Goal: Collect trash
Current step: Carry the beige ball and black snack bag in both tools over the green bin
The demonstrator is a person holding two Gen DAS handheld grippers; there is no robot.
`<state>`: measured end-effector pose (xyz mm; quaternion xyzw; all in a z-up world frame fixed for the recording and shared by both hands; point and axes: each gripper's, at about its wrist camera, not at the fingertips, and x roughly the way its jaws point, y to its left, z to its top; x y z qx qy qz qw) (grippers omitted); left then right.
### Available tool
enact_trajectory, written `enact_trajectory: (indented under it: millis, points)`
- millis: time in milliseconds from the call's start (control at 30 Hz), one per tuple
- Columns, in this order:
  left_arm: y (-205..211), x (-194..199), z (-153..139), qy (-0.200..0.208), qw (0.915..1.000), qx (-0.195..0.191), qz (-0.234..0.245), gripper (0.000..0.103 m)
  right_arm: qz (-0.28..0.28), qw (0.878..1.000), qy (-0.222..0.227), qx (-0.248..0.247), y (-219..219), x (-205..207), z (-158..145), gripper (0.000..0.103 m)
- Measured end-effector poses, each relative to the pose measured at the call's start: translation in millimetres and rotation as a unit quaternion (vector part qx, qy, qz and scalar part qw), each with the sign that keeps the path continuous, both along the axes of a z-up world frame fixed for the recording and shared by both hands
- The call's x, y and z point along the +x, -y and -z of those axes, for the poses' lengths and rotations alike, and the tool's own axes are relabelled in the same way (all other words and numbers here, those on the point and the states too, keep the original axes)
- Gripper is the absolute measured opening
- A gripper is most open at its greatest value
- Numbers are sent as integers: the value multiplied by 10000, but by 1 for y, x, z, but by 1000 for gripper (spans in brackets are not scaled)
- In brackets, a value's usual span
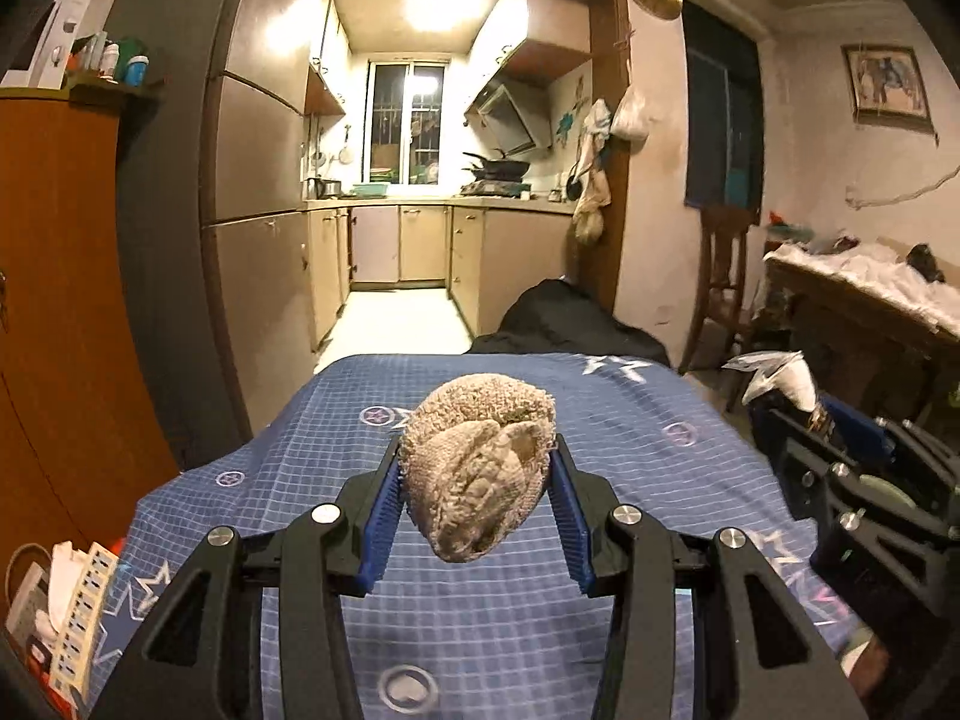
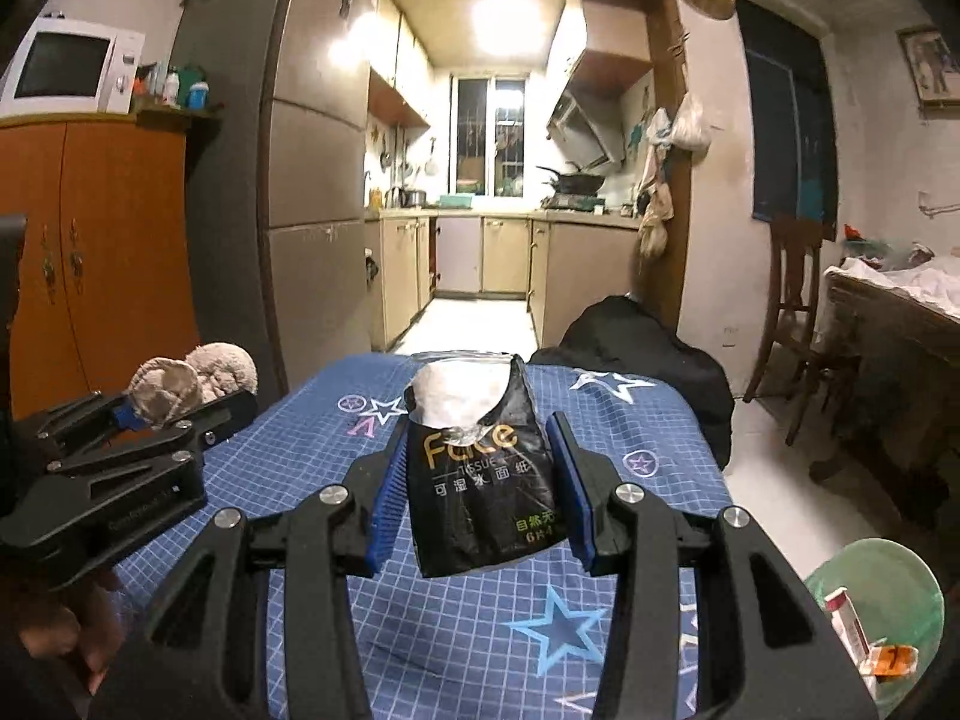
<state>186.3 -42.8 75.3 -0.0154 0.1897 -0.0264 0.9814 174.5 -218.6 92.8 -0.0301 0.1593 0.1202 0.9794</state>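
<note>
over the blue star-print bed cover, left wrist view: left gripper sits partway closed, blue pads pressing both sides of a balled beige towel rag, held up off the cover w/ nothing under it. right gripper shows at 3 o'clock, a crumpled wrapper tip poking up from it. box of clutter at 8 o'clock. kitchen doorway straight ahead at 12.

right wrist view: right gripper also partway closed, clamped on a black tissue pack, torn open at the top, white inside showing; pack hangs clear of the cover. left gripper w/ the rag at 9 o'clock. green bin w/ plastic liner at 4 o'clock, low beside the bed, some packaging already in it.

step, imo: both pieces picked up, carry phase, drop not yet done. next move prob calls for swinging right gripper down toward 4 o'clock over the bin, letting go only once the pack is above the rim, then bringing the rag across the same way. risk: light pack may flutter and miss the rim; the two grippers are close together.
</note>
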Motion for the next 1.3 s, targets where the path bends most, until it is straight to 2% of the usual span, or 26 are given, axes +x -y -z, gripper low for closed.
enact_trajectory:
  millis: [267, 567, 867, 1033, 1300]
  points:
    - [27, -21, -14, 79, 9998, 49, 165, 46, 251, 9996, 52, 99, 26, -13, -11, 42]
    - [92, -32, -18, 38, 9976, 75, 694, 46, 839, 9964, 63, 54, 83, -25, -21, 42]
    - [201, -31, -14, -52, 9885, 144, 1504, 46, 1622, 9867, -102, -39, 163, -38, -9, 42]
    - [260, -15, -14, -125, 9821, 224, 1865, 46, 1963, 9801, -282, -85, 204, -38, 0, 43]
    - [358, 28, 2, -593, 9657, 377, 2500, 47, 2478, 9661, -729, 25, 278, -35, 10, 43]
